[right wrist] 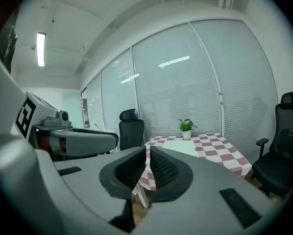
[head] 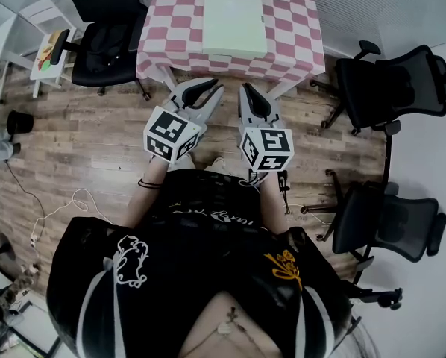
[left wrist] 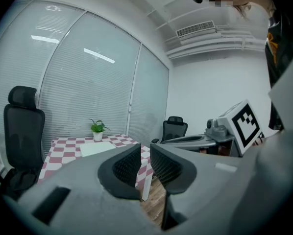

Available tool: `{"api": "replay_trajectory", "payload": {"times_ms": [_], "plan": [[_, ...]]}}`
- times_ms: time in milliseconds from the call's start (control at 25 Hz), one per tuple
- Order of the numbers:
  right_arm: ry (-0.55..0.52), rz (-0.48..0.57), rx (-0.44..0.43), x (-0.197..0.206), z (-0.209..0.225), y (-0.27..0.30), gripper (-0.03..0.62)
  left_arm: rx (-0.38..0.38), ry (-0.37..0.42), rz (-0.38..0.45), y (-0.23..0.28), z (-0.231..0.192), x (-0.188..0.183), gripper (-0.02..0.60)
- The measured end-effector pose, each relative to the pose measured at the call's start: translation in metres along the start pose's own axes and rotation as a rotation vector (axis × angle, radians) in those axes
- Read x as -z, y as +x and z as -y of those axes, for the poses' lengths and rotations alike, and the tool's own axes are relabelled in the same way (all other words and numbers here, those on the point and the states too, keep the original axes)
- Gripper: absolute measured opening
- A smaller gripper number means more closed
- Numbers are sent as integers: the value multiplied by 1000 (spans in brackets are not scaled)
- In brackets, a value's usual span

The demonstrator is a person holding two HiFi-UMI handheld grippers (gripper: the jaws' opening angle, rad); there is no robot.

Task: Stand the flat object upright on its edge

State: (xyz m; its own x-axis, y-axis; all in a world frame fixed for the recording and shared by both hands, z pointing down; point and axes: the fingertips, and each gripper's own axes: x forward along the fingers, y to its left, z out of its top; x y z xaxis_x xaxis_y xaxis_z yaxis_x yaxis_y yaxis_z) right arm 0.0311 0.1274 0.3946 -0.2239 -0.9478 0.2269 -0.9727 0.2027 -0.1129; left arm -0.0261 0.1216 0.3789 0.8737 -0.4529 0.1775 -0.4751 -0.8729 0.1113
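Note:
A pale green flat object (head: 234,22) lies flat on the pink-and-white checked table (head: 297,51); it also shows as a pale slab (left wrist: 98,149) in the left gripper view and as a flat slab (right wrist: 182,145) in the right gripper view. My left gripper (head: 217,86) and right gripper (head: 245,89) are held side by side over the wooden floor, short of the table's near edge. Both are shut with nothing between their jaws.
Black office chairs stand around: one at the table's left (head: 107,32), two on the right (head: 398,80) (head: 387,218). A small potted plant (left wrist: 98,129) sits at the table's far end. A low white side table (head: 48,54) stands at the left. Cables (head: 55,211) lie on the floor.

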Motion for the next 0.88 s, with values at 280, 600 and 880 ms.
{"api": "replay_trajectory", "payload": {"times_ms": [280,600,880], "plan": [[5,-8,3,5,27,-13,31,5,-1,-1,21,19,2,54],[6,-17,-24,15,49,-30,31,-16,-2,-5,38,44,10,54],[34,-19,-37,25,57,-34,31,-39,15,-33,37,52,19,54]]}}
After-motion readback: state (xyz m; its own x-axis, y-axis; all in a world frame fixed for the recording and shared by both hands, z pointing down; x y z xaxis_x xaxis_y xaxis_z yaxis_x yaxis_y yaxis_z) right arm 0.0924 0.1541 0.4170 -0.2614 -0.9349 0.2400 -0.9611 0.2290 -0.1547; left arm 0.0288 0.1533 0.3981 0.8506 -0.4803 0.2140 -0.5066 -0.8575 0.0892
